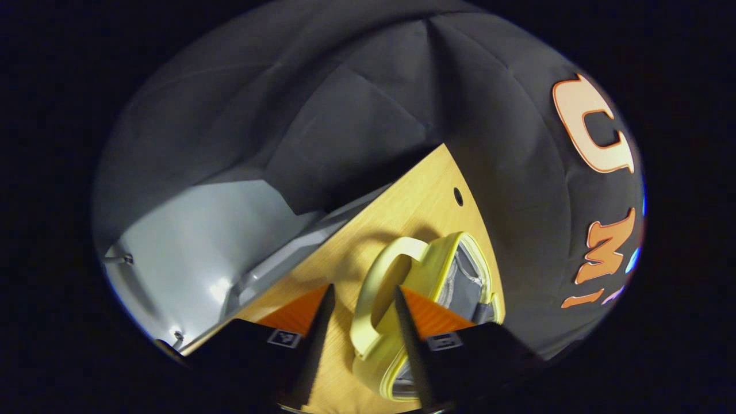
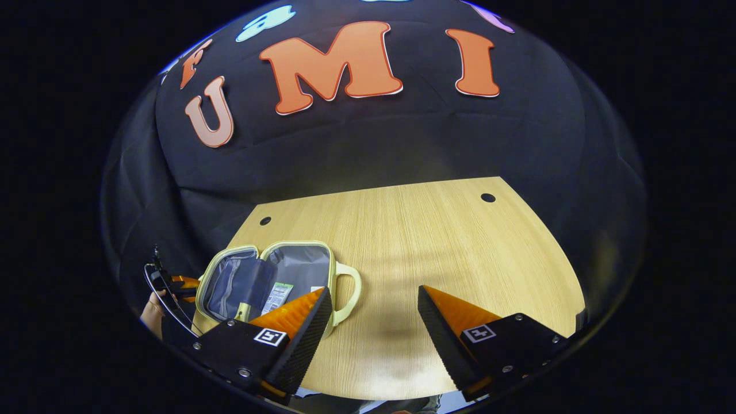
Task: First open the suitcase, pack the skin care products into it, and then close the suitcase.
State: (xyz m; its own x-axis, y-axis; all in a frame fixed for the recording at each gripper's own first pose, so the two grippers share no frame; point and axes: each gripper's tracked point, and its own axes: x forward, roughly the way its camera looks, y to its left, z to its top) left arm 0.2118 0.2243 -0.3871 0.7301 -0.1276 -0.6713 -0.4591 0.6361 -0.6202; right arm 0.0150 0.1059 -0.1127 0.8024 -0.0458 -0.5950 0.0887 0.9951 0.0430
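Observation:
A small pale-yellow suitcase (image 2: pixel 296 244) lies open on the wooden table (image 2: pixel 431 241), grey lining up, towards the left in the right gripper view. Inside it lie skin care products: a labelled packet (image 2: pixel 278 296) and a tube (image 2: pixel 244 311), partly hidden by my finger. My right gripper (image 2: pixel 374 289) hangs open over bare table, to the right of the suitcase's handle (image 2: pixel 348 293). In the left gripper view my left gripper (image 1: pixel 363 287) is open and straddles a yellow handle (image 1: pixel 382 270) of the suitcase (image 1: pixel 443 270). Table shows between its left finger and the handle.
The table has a small round hole near each far corner (image 2: pixel 488 198) (image 2: pixel 265 221). Black cloth walls it in at the back. Off the table's edge lies a grey floor (image 1: pixel 201 241). A hand (image 2: pixel 150 313) holds the other gripper at the suitcase's left side.

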